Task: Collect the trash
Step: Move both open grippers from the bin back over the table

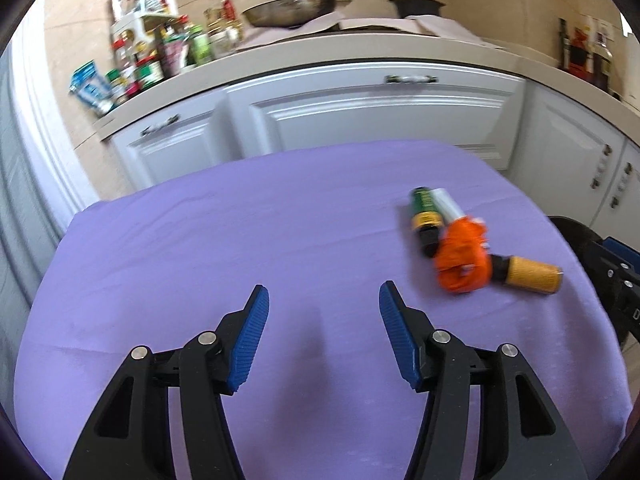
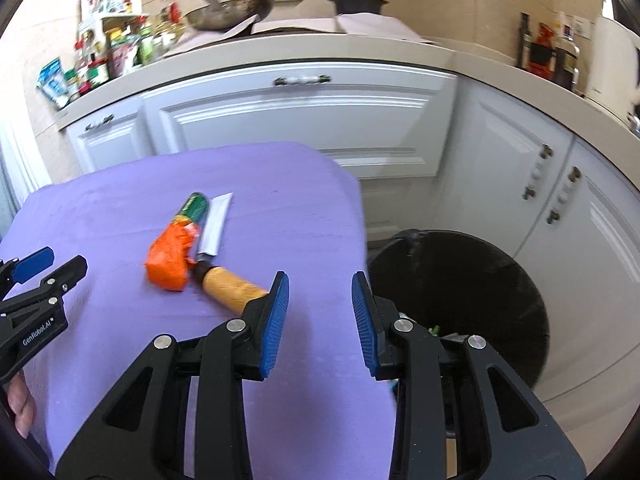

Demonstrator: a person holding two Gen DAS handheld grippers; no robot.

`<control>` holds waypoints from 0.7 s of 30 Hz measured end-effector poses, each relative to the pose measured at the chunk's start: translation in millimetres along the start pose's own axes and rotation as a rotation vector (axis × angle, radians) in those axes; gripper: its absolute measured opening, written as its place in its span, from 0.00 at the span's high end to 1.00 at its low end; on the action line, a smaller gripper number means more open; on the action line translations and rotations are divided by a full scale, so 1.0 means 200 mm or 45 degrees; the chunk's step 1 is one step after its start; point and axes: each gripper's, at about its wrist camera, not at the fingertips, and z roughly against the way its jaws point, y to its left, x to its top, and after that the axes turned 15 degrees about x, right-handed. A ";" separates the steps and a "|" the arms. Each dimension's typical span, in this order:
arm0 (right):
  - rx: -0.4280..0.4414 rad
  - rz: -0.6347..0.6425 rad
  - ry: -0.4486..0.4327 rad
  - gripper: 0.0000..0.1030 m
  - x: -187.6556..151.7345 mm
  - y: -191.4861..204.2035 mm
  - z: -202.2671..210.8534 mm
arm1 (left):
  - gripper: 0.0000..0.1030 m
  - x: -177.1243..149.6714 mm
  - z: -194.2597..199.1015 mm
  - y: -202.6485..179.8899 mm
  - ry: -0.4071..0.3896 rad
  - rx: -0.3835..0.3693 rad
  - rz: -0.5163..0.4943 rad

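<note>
Both grippers, left (image 1: 324,300) and right (image 2: 320,292), gape empty over purple cloth (image 1: 200,240), trash pile (image 2: 188,248) untouched, bin (image 2: 460,280) beside table

purple tablecloth (image 2: 120,200), orange wrapper (image 2: 170,260) (crumpled), black bin (image 2: 460,272), white cabinets (image 2: 280,120).

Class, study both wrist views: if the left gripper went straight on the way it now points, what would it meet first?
Probably bare purple cloth. The open left gripper aims at the table, and the trash pile lies off to its right.
</note>
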 end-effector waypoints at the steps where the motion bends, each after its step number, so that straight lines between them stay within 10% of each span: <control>1: 0.008 0.009 0.010 0.69 0.00 0.02 -0.02 | 0.45 -0.01 -0.01 0.03 0.007 0.010 0.008; 21: 0.079 0.141 0.201 0.56 0.02 0.19 -0.28 | 0.45 -0.07 -0.22 0.27 0.130 0.095 0.117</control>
